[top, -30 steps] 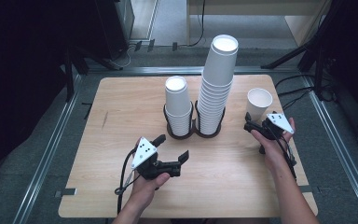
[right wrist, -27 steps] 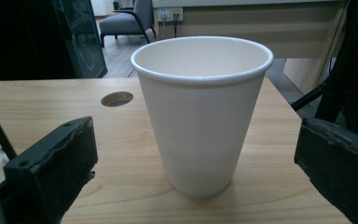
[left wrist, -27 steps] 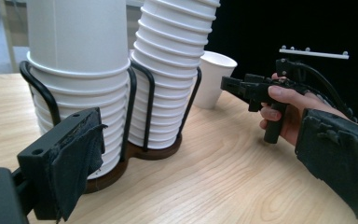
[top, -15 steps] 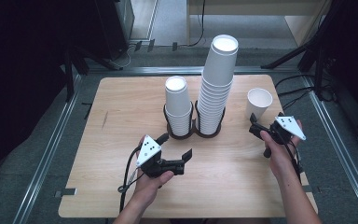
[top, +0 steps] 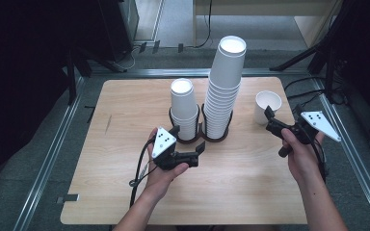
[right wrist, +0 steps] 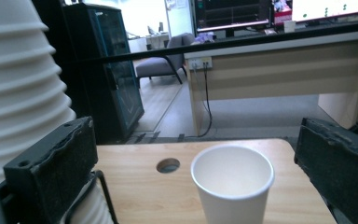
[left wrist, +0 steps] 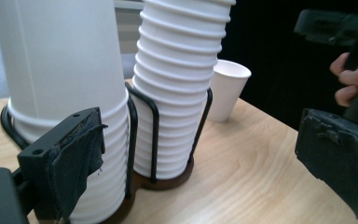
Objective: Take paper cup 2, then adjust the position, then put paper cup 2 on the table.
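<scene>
Two stacks of white paper cups stand in a black wire holder point(top: 200, 136) mid-table: a short stack point(top: 184, 107) and a tall stack point(top: 224, 86). A single white cup point(top: 267, 106) stands upright to their right. My left gripper point(top: 188, 139) is open just in front of the short stack point(left wrist: 60, 70), with the tall stack point(left wrist: 177, 84) beyond it. My right gripper point(top: 283, 115) is open just right of the single cup. In the right gripper view that cup point(right wrist: 233, 186) stands between and beyond the jaws of my right gripper point(right wrist: 196, 179), apart from both.
The wooden table point(top: 250, 183) has bare room in front and on the left. A small round hole point(right wrist: 168, 164) sits in its top behind the single cup. Metal rails point(top: 53, 154) run along the table's sides. The other hand and its gripper point(left wrist: 354, 46) appear in the left gripper view.
My right gripper has drawn back to the right, a little away from the single cup. My left gripper has moved forward, closer to the short stack.
</scene>
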Demonstrator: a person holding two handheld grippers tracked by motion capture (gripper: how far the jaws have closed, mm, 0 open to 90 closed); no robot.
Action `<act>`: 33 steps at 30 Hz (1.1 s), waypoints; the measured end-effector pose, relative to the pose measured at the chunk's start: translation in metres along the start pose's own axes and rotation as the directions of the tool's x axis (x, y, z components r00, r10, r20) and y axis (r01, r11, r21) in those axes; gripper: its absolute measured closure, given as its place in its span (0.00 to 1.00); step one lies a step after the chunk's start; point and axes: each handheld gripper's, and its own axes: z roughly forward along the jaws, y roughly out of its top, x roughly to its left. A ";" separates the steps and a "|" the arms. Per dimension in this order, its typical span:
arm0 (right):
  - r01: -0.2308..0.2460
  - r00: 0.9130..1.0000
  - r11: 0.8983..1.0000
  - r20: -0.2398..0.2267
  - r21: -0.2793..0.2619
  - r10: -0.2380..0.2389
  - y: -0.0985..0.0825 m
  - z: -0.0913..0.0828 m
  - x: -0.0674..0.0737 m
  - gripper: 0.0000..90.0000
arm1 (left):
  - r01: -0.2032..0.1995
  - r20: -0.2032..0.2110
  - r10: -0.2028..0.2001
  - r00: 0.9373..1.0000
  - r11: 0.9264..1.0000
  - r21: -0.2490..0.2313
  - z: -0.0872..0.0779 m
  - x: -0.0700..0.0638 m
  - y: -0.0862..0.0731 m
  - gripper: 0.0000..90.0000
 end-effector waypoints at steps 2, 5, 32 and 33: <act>-0.004 1.000 1.000 -0.026 -0.010 0.004 0.011 -0.002 0.009 0.00 | -0.002 -0.003 0.002 1.000 1.000 -0.002 0.005 -0.001 0.004 0.02; -0.004 0.999 1.000 -0.046 -0.014 0.003 0.018 -0.003 0.016 0.00 | -0.013 -0.015 0.013 1.000 1.000 -0.005 0.014 -0.002 0.009 0.02; -0.021 0.978 0.999 -0.210 -0.034 0.013 0.063 0.003 0.064 0.00 | -0.041 -0.069 0.039 0.997 0.999 -0.028 0.066 -0.009 0.036 0.02; -0.022 0.977 0.999 -0.212 -0.032 0.015 0.064 0.003 0.064 0.00 | -0.046 -0.073 0.044 0.996 0.999 -0.026 0.067 -0.009 0.037 0.02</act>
